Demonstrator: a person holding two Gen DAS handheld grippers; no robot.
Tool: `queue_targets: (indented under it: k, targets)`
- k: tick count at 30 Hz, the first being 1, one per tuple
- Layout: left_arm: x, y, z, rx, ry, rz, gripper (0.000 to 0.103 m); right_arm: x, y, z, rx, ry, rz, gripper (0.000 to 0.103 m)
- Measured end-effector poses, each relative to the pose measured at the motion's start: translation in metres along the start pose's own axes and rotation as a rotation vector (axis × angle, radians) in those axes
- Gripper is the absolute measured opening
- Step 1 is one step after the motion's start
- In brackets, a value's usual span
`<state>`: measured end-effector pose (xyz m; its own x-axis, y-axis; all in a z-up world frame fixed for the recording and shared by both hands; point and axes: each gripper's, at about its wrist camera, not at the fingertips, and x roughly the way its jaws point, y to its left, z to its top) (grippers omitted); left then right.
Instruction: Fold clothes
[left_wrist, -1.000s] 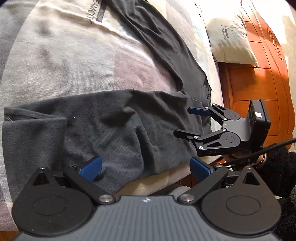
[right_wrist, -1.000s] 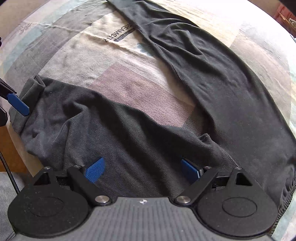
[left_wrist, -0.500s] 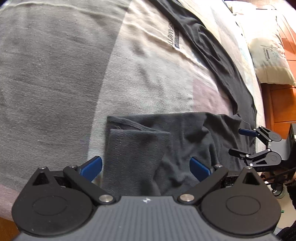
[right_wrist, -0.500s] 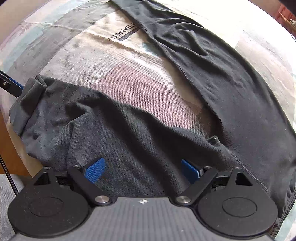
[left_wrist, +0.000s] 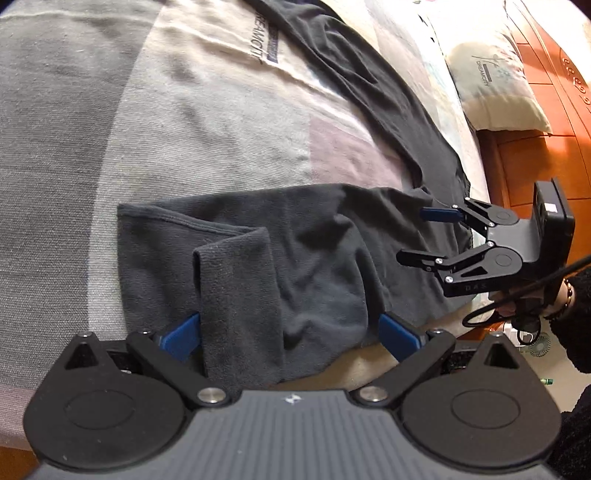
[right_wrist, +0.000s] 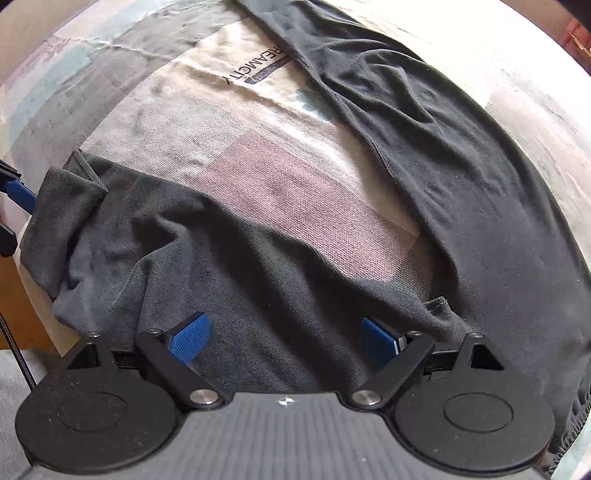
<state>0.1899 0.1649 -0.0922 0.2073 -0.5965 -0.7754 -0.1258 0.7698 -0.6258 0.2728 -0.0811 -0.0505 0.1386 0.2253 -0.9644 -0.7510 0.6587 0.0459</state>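
Lining up on the trouser cuff

Dark grey cotton trousers (left_wrist: 321, 266) on striped bedspread (left_wrist: 192, 122), near leg's long axis left-right. Left gripper (left_wrist: 288, 334) straddles the folded cuff, nearer it; right gripper (right_wrist: 284, 338) over the crotch. Both jaws apart, empty.

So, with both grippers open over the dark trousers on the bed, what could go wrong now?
1. The cuff of the trousers is already doubled over; the left gripper may pinch the extra layers and bake in a crooked fold.
2. The near leg lies at the edge of the bed; a tug could drag it off.
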Motion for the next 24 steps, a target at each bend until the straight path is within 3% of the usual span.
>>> queue_targets:
  k: [8,12,18,24]
  targets:
    - [0.008,0.006,0.031,0.041,-0.063,-0.028,0.1,0.006,0.001,-0.004,0.034,0.026,0.012,0.092]
    - [0.014,0.017,0.034,-0.024,-0.051,-0.106,0.1,0.005,0.004,0.0,0.024,0.019,0.016,0.092]
    - [0.015,0.035,0.0,-0.138,-0.007,-0.152,0.1,0.005,0.002,-0.001,0.019,0.015,0.032,0.093]
    - [0.022,0.046,0.0,-0.251,-0.071,-0.262,0.1,-0.001,0.003,0.0,0.026,-0.037,0.088,0.093]
